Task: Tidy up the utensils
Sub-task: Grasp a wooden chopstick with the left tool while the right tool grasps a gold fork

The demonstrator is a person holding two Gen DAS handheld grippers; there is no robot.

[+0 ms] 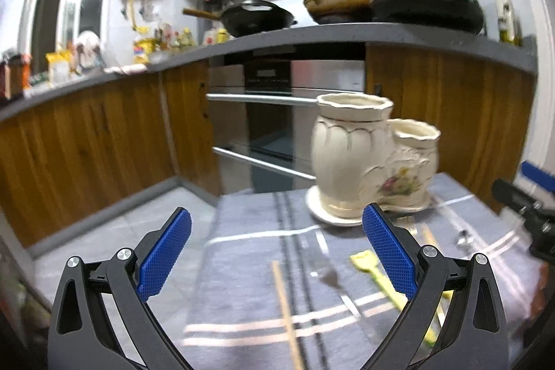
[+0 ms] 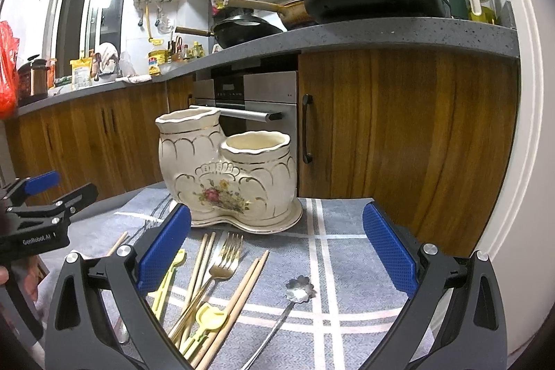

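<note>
A cream ceramic double-pot utensil holder (image 2: 229, 175) with a flower print stands on a grey checked cloth (image 2: 347, 266); it also shows in the left wrist view (image 1: 364, 158). In front of it lie wooden chopsticks (image 2: 242, 290), a gold fork (image 2: 225, 255), yellow plastic spoons (image 2: 208, 318) and a flower-headed silver spoon (image 2: 300, 290). My right gripper (image 2: 277, 248) is open and empty above these utensils. My left gripper (image 1: 277, 245) is open and empty above the cloth (image 1: 249, 231), over a chopstick (image 1: 286, 311), a fork (image 1: 327, 276) and a yellow spoon (image 1: 367, 266). The left gripper also appears at the left of the right wrist view (image 2: 52, 196).
Wooden kitchen cabinets (image 2: 399, 134) and a built-in oven (image 2: 256, 99) stand behind the table. A grey countertop (image 2: 381, 33) above carries pans and bottles. The tiled floor (image 1: 114, 231) lies left of the table edge.
</note>
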